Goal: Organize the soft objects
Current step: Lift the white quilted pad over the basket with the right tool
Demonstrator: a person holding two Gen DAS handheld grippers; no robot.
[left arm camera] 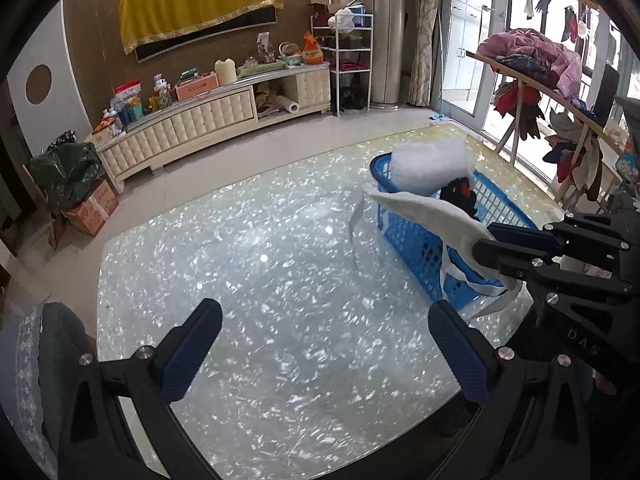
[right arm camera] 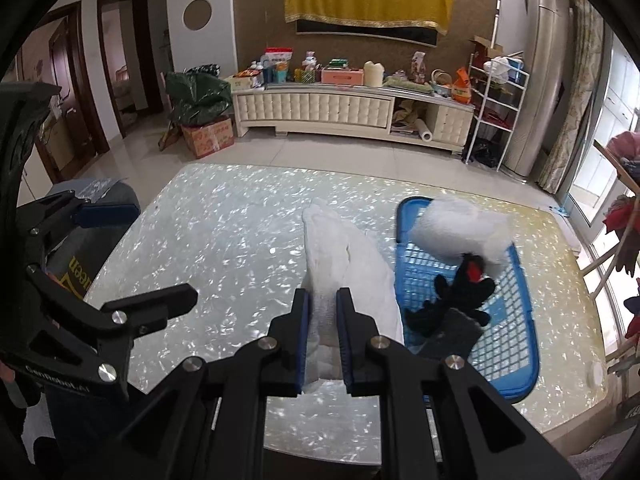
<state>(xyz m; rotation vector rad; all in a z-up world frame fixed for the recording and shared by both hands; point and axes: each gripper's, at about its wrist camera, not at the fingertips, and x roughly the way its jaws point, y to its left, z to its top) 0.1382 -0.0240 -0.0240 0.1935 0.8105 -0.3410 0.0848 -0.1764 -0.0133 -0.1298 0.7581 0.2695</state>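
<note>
My right gripper [right arm camera: 323, 312] is shut on a white cloth [right arm camera: 340, 252], held above the shiny table beside the blue basket [right arm camera: 504, 356]. In the left wrist view the cloth [left arm camera: 424, 212] hangs from the right gripper [left arm camera: 486, 250] over the blue basket's [left arm camera: 416, 248] near wall. The basket holds a white fluffy soft item [right arm camera: 460, 232] and a black plush with a red spot [right arm camera: 460, 292]. My left gripper [left arm camera: 324, 332] is open and empty over the table [left arm camera: 260, 280], left of the basket; it also shows in the right wrist view [right arm camera: 116, 216].
A cream TV cabinet [right arm camera: 340, 108] with clutter stands against the far wall. A wooden clothes rack [left arm camera: 560, 92] with garments is at the right by the windows. A green bag on a cardboard box [right arm camera: 200, 120] sits on the floor at the left.
</note>
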